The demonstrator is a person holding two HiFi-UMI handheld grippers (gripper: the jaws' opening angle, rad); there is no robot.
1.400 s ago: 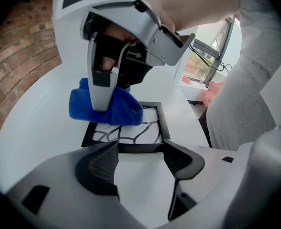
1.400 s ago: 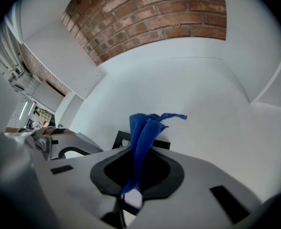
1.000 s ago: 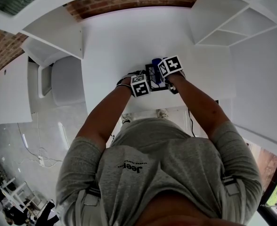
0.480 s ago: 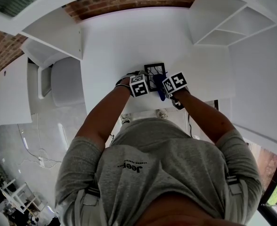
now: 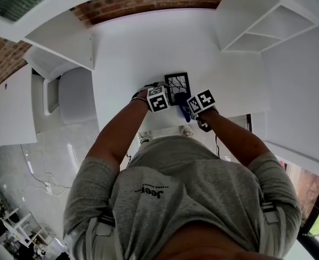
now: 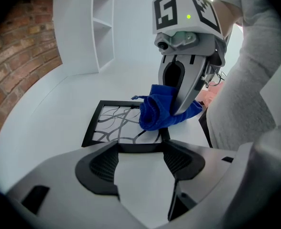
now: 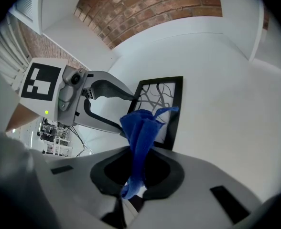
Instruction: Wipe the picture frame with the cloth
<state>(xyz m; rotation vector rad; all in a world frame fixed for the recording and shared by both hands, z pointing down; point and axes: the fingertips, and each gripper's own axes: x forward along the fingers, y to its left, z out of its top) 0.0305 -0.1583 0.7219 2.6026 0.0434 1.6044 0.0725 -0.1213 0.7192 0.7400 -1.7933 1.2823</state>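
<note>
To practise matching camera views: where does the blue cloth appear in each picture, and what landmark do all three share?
Head view: blue cloth just right of centre, at the picture frame's lower right corner.
Left gripper view: blue cloth centre-right, bunched over a frame corner.
Right gripper view: blue cloth centre, rising from the right gripper.
Shared landmark: the black picture frame.

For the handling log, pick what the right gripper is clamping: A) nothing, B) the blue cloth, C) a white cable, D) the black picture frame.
B: the right gripper has its jaws closed on the blue cloth, whose bunched end sits over one corner of the picture frame.
</note>
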